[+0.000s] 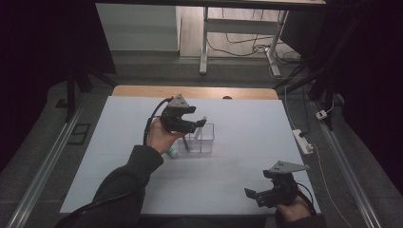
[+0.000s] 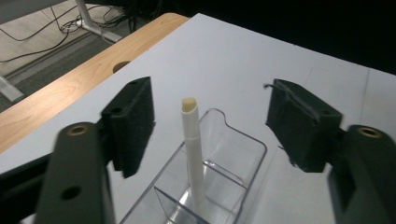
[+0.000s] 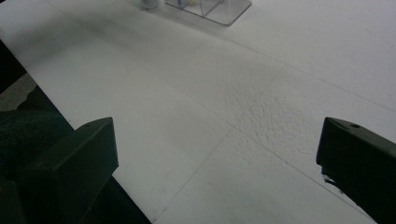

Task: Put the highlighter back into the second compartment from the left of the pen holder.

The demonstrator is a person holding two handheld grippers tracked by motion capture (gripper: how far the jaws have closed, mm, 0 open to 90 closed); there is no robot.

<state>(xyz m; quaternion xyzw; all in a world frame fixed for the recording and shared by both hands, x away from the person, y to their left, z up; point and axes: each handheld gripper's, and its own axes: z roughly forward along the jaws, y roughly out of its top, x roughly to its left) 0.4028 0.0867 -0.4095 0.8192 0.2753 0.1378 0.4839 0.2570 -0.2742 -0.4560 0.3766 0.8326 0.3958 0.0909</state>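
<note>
**White pen stands in clear organizer as left gripper parts around it**

A white pen [image 2: 193, 154] stands nearly upright in a compartment of a clear plastic organizer [image 2: 243, 154], its pale tip rising above the rim. The organizer sits near the middle of the white-covered surface [image 1: 237, 180]. In the left gripper view the pen rises between the two black jaws without touching either pad; the left gripper [image 2: 210, 126] is released, its jaws spread well apart on both sides of the pen. From the high view the same left gripper [image 1: 199, 124], held in a person's hand, hovers just above the organizer's near-left edge, and a small white and green object [image 1: 172, 153] lies on the surface beside the organizer, partly hidden by the hand. The right gripper [image 1: 252, 194] rests low at the near right corner of the surface, well apart from the organizer; its jaws stand wide with only bare surface between them. A wooden edge [image 1: 195, 91] borders the far side.
</note>
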